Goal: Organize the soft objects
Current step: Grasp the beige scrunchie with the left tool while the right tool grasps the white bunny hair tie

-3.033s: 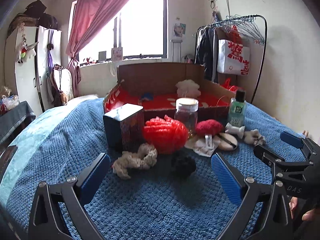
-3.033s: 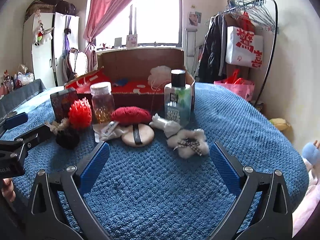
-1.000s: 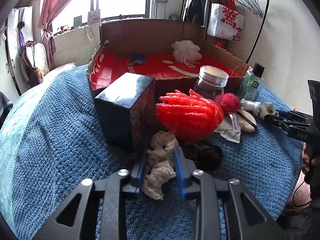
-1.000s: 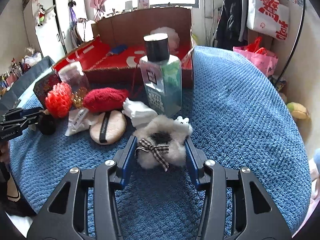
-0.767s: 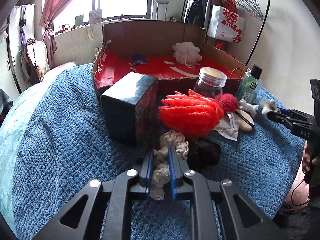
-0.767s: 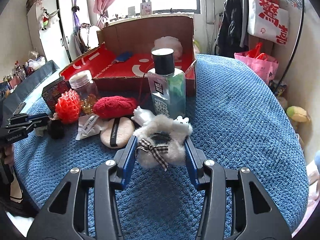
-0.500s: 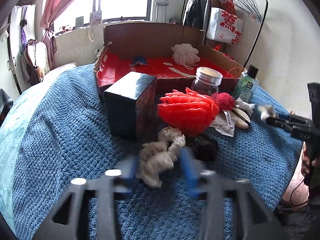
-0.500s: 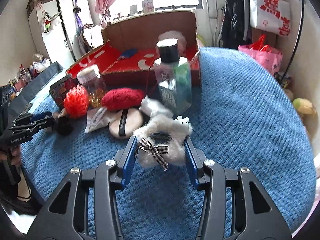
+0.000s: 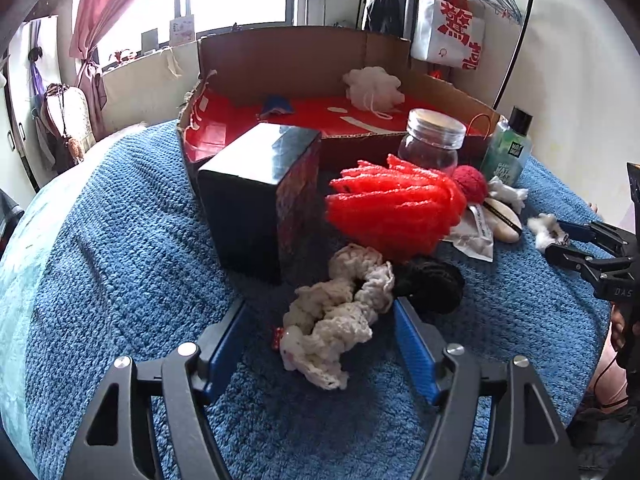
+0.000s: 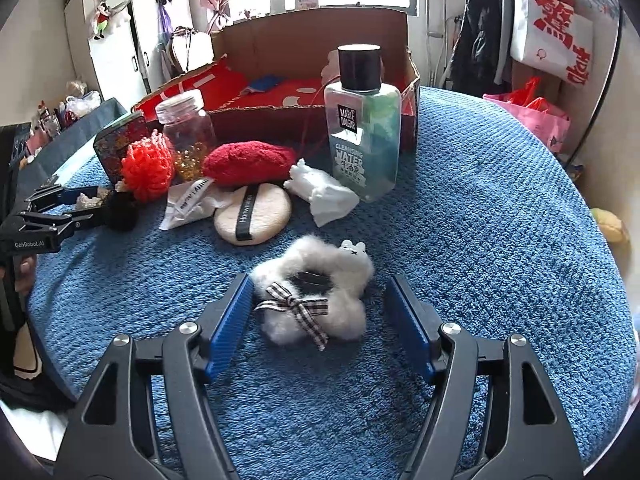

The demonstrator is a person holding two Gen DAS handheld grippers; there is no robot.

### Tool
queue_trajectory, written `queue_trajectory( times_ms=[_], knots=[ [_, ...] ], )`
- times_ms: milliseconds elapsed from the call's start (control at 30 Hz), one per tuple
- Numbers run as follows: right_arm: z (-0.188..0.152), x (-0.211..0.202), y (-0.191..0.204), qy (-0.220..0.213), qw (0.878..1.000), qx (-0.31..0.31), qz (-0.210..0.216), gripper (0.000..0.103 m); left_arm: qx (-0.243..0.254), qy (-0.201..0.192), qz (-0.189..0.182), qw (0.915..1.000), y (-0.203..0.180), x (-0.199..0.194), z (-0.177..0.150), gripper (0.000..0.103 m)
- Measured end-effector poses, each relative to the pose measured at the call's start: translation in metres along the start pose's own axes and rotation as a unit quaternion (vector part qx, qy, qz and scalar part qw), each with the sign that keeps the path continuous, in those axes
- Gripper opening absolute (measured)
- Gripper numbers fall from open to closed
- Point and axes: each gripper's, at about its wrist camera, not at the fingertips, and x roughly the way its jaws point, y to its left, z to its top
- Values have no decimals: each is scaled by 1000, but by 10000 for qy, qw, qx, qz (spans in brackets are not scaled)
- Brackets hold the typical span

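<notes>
1. I see the blue knitted blanket (image 10: pixel 500 208) covering the bed, with everything lying on it.
2. The cardboard box (image 9: pixel 304 56) with its red lining stands at the far side; a white bath pouf (image 9: pixel 374 86) lies inside.
3. My left gripper (image 9: pixel 320 344) has just been opening; its blue pads now stand spread on either side of the cream crochet scrunchie (image 9: pixel 336 316), not pressing it. The scrunchie lies on the blanket beside a black scrunchie (image 9: pixel 430 282).
4. My right gripper (image 10: pixel 320 316) has just been opening too; its pads stand apart around the white fluffy scrunchie (image 10: pixel 316 292) with a checked bow, which rests on the blanket.
</notes>
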Motion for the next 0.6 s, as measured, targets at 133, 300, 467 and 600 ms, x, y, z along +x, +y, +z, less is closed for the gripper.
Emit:
queue_trajectory(
  times_ms=[133,300,467,600],
  knots=[
    [-3,-1,1,-155,9998,-74,26,47,73,31,-137,9999,-3,3,-1,40],
    [-3,-10,1,-331,9994,-30,135,46,88,-61,-223,9997,-7,-5,-3,30],
    [-2,-14,2,-382,9991,-53,193,46,70,-129,-256,9996,-9,-14,-6,30],
    [-4,-16,1,-405,9989,-18,228,46,45,-229,-282,9993,-10,-24,-8,30]
  ],
)
